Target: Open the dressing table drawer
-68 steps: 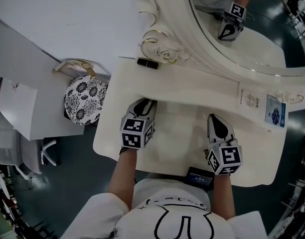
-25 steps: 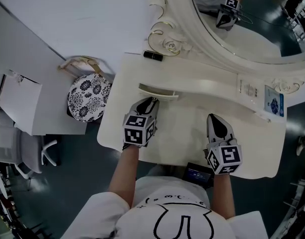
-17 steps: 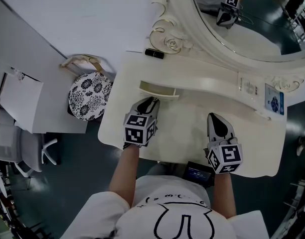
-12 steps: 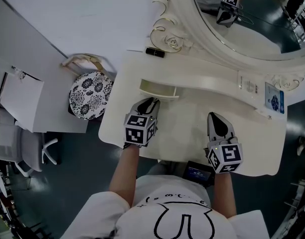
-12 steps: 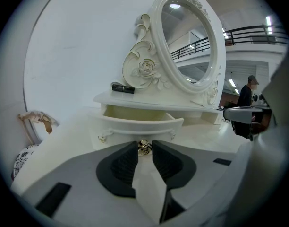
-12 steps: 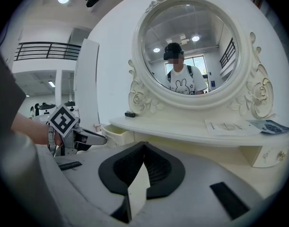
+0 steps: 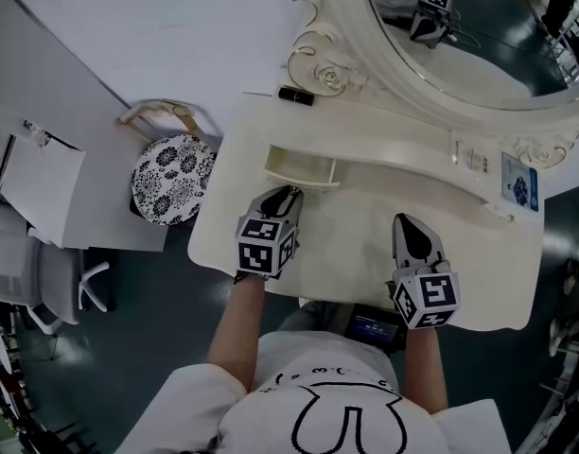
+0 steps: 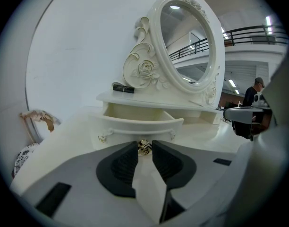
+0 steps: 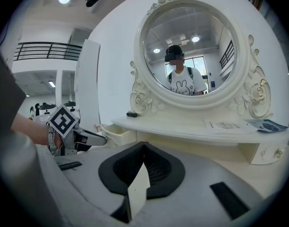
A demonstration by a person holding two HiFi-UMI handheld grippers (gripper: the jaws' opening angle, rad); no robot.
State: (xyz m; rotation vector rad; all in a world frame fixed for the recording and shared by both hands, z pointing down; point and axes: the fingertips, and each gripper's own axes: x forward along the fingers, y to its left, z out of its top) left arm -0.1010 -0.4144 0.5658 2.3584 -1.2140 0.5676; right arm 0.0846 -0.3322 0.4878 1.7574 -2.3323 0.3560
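The cream dressing table (image 7: pixel 460 253) has its left small drawer (image 7: pixel 299 166) pulled out from under the mirror shelf, its inside showing bare. My left gripper (image 7: pixel 289 192) reaches to the drawer front and is shut on the gold knob (image 8: pixel 144 147), which sits between the dark pads at its tips (image 8: pixel 145 144). The curved drawer front (image 8: pixel 140 125) stands just beyond the knob. My right gripper (image 7: pixel 407 222) hovers over the tabletop to the right, shut with nothing between its pads (image 9: pixel 144 144). From the right gripper view, the left gripper (image 9: pixel 88 138) shows at the drawer (image 9: pixel 117 132).
An oval mirror (image 7: pixel 441 36) in a carved frame rises behind the shelf. A black tube (image 7: pixel 296 96) lies on the shelf's left end; papers (image 7: pixel 476 159) and a blue card (image 7: pixel 519 181) on its right. A patterned stool (image 7: pixel 171 178) stands left of the table. Another small drawer (image 9: pixel 269 152) sits at the right.
The drawer, closed in the earliest frame, has come out from under the shelf and now shows more of its inside. Both grippers stay in much the same place in the view.
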